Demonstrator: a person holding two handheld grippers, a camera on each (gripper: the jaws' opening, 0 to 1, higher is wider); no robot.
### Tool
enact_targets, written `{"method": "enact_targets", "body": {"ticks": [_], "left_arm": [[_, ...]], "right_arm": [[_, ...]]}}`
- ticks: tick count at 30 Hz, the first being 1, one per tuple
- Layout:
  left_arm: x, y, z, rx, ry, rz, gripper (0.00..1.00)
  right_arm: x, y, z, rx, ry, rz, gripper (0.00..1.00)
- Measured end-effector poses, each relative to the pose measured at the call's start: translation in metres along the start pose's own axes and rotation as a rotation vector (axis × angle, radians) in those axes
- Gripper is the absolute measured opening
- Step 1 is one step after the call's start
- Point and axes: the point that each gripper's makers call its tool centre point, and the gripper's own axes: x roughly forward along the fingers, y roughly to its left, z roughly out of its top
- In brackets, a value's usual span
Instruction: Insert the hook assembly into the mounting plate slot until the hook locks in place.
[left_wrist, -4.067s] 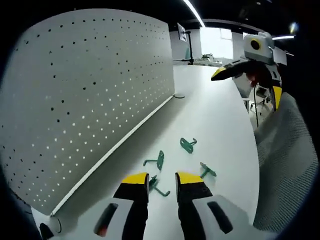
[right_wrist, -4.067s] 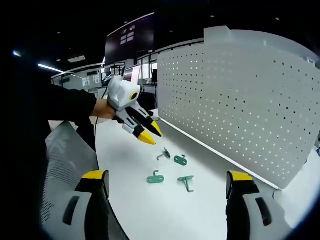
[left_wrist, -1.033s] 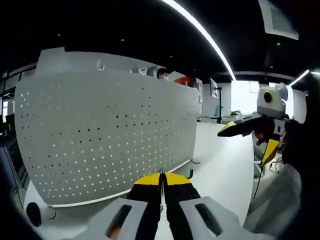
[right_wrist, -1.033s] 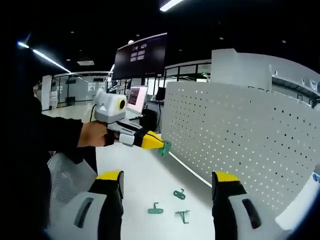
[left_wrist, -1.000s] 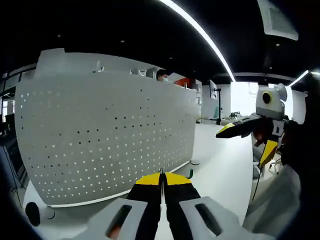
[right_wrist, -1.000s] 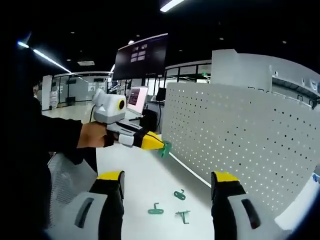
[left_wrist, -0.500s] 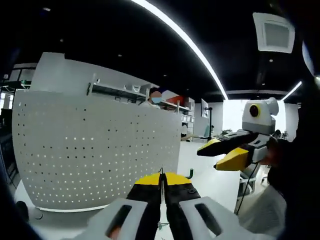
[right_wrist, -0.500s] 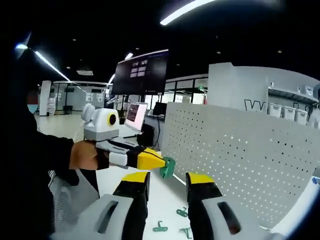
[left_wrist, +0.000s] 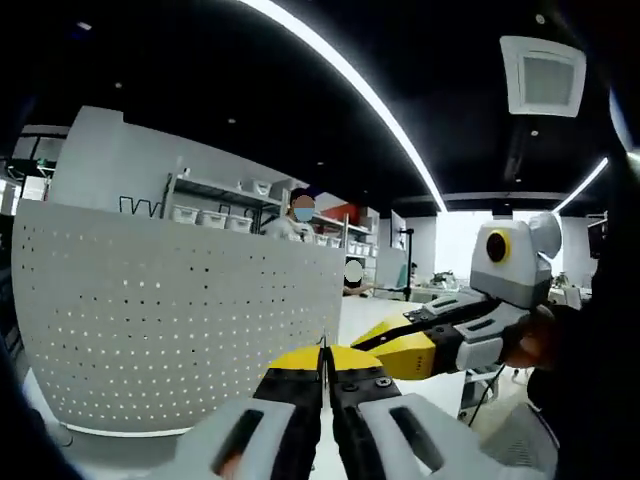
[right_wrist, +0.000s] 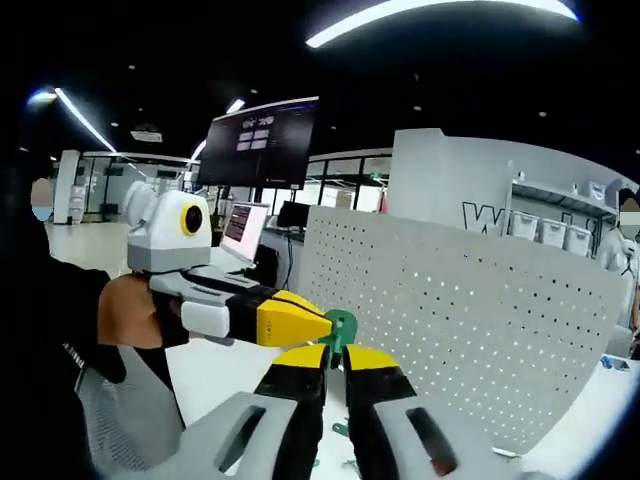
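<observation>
Pegboard (left_wrist: 170, 330), the mounting plate, stands upright along the bench's far edge in the left gripper view. The left tool (left_wrist: 322, 357) has its jaws pressed together, and what they pinch cannot be told here; the right tool (left_wrist: 400, 350) has swung in just beside it since a second ago.

In the right gripper view, the left tool (right_wrist: 318, 322) is clamped on the green hook (right_wrist: 338, 328), held in the air near the pegboard (right_wrist: 470, 330). The right tool (right_wrist: 335, 357), wide apart a second ago, now closes on the hook's lower end. Likely a two-handed regrip before insertion; nothing is seated yet.
</observation>
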Motion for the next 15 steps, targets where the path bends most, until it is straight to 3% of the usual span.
{"method": "enact_targets", "body": {"ticks": [15], "left_arm": [[0.0002, 0.0026, -0.0055, -0.092, 0.037, -0.051, 0.01]], "right_arm": [[0.0092, -0.0032, -0.0022, -0.004, 0.032, -0.091, 0.02]]}}
